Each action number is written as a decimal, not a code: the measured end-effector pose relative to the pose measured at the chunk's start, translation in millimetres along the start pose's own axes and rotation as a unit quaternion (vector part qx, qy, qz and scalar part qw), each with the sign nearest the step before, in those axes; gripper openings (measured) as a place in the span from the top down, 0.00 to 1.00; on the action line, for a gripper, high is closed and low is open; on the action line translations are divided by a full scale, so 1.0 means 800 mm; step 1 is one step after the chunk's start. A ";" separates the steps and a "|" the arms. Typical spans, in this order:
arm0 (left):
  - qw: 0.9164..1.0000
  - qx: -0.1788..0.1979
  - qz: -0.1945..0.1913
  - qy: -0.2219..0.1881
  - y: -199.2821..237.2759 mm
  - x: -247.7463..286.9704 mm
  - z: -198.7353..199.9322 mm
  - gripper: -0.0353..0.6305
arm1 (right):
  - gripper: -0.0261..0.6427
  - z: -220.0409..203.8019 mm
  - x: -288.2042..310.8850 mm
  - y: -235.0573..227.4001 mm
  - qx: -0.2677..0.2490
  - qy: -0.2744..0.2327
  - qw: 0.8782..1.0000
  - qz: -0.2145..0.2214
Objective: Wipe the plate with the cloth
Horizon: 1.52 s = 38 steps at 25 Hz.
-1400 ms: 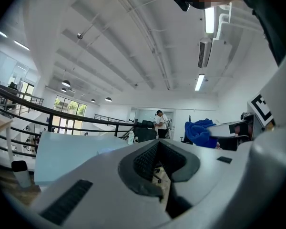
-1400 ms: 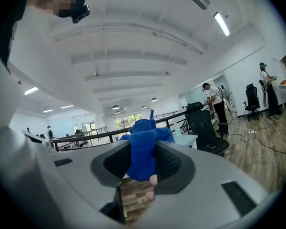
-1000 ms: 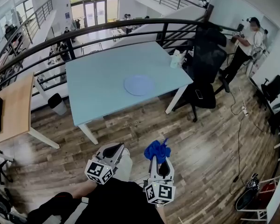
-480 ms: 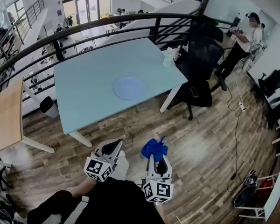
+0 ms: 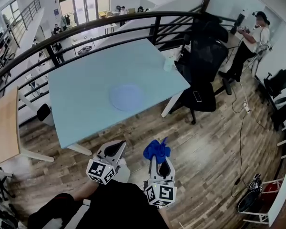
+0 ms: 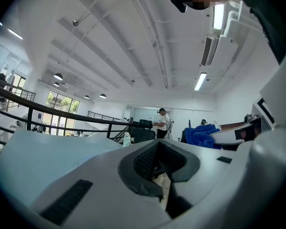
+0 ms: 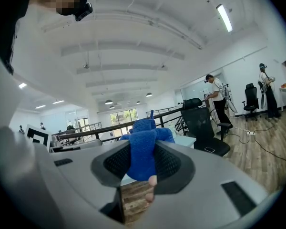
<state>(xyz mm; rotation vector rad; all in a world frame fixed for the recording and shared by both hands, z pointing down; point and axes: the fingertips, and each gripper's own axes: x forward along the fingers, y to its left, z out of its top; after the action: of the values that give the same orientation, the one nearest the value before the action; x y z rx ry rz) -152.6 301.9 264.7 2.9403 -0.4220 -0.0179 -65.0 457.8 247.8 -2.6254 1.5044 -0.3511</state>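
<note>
A pale blue plate (image 5: 126, 97) lies near the middle of the light blue table (image 5: 81, 99), well ahead of both grippers. My right gripper (image 5: 160, 158) is held low over the wooden floor, shut on a bunched blue cloth (image 5: 156, 150). The cloth (image 7: 144, 147) sticks out between the jaws in the right gripper view. My left gripper (image 5: 115, 150) is beside it, to the left, with its jaws closed together and nothing in them. In the left gripper view the jaw tips (image 6: 158, 162) meet, and the blue cloth (image 6: 201, 133) shows off to the right.
A black office chair (image 5: 206, 66) stands at the table's right end, near a small white object (image 5: 168, 64) on the table corner. A black railing (image 5: 109, 25) runs behind the table. A wooden desk (image 5: 5, 123) is at left. A person (image 5: 250, 44) stands far right. Cables (image 5: 240, 128) lie on the floor.
The view has shifted so the table and plate sit further left and a little lower in the head view. Both grippers keep their pose, and the cloth stays in the right one.
</note>
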 end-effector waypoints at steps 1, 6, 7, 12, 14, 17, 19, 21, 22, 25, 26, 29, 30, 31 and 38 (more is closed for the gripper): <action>1.000 0.000 -0.001 0.001 0.006 0.009 0.002 0.95 | 0.78 0.004 0.010 0.000 0.000 -0.001 1.000 0.001; 1.000 0.000 -0.009 -0.002 0.033 0.050 0.015 0.95 | 0.78 0.019 0.060 0.003 -0.004 -0.005 1.000 0.008; 1.000 0.000 -0.011 -0.002 0.039 0.058 0.017 0.94 | 0.78 0.020 0.071 0.004 -0.004 -0.006 1.000 0.010; 1.000 0.001 -0.016 -0.003 0.075 0.093 0.023 0.95 | 0.78 0.025 0.123 0.016 0.001 -0.005 1.000 0.019; 1.000 0.002 -0.016 -0.006 0.087 0.105 0.026 0.95 | 0.78 0.029 0.142 0.019 -0.002 -0.006 1.000 0.021; 1.000 0.003 -0.015 -0.009 0.102 0.123 0.031 0.95 | 0.78 0.033 0.164 0.019 -0.004 -0.008 1.000 0.021; 1.000 0.004 -0.015 -0.011 0.110 0.132 0.033 0.94 | 0.78 0.034 0.177 0.018 -0.004 -0.008 1.000 0.020; 1.000 0.005 -0.014 -0.013 0.118 0.138 0.034 0.94 | 0.78 0.033 0.189 0.018 -0.004 -0.007 1.000 0.019; 1.000 0.006 -0.013 -0.013 0.123 0.140 0.034 0.94 | 0.78 0.033 0.194 0.019 -0.003 -0.007 1.000 0.019; 1.000 0.007 -0.005 -0.011 0.136 0.140 0.034 0.94 | 0.78 0.033 0.207 0.026 0.001 -0.007 1.000 0.026; 1.000 0.008 -0.001 -0.010 0.141 0.139 0.034 0.94 | 0.78 0.034 0.211 0.029 0.001 -0.006 1.000 0.030; 1.000 0.008 0.012 -0.009 0.155 0.137 0.035 0.95 | 0.78 0.033 0.223 0.039 -0.001 -0.002 0.999 0.043; 1.000 0.008 0.016 -0.009 0.158 0.136 0.034 0.95 | 0.78 0.033 0.227 0.042 -0.002 0.000 0.999 0.047; 1.000 0.007 0.020 -0.008 0.162 0.135 0.033 0.95 | 0.78 0.032 0.231 0.044 -0.003 0.002 0.999 0.052; 0.999 0.000 0.048 -0.016 0.187 0.135 0.036 0.95 | 0.78 0.031 0.261 0.057 -0.012 0.011 0.997 0.079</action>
<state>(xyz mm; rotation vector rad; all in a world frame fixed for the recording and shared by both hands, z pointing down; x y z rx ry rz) -91.8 125.8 263.5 2.9200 -0.5682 -0.0538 4.4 254.5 246.5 -2.5056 1.7195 -0.3501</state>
